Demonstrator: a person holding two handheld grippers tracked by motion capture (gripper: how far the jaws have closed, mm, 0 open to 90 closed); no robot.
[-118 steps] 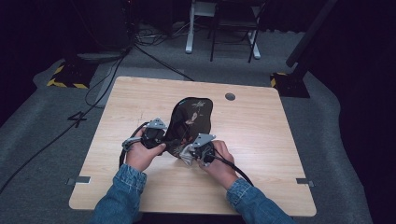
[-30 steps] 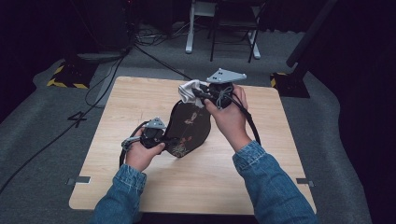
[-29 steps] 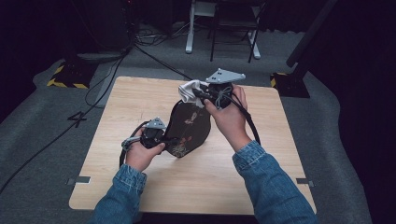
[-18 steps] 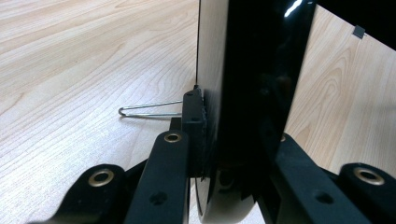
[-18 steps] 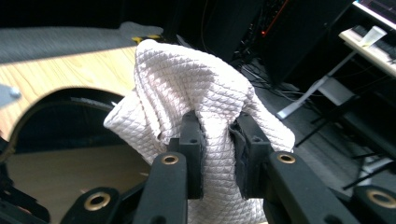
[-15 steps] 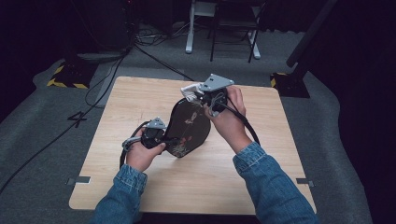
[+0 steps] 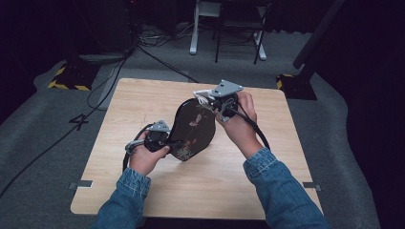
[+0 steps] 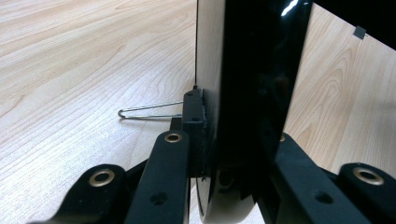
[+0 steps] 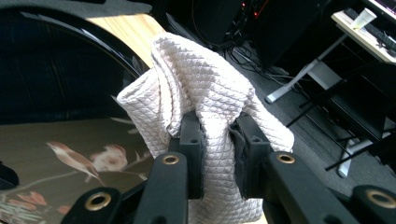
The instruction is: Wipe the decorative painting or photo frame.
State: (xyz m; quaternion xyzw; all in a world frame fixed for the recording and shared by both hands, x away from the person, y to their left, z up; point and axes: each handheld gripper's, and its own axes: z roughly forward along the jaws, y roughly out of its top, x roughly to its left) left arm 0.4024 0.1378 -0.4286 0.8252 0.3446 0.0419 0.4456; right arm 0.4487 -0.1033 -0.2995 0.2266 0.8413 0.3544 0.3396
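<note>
Two grippers, one job. Left gripper (image 7: 168, 143) clamps the lower edge of a black lacquered tray (image 7: 193, 129) painted with birds, standing it on edge mid-frame. Right gripper (image 7: 210, 101) pinches a quilted white cloth (image 9: 205, 93); it has slid a little along the tray's top rim since half a second ago — wiping apparently underway. Pale wooden table (image 7: 119, 119); grey carpet, cables, chair legs at upper frame.
</note>
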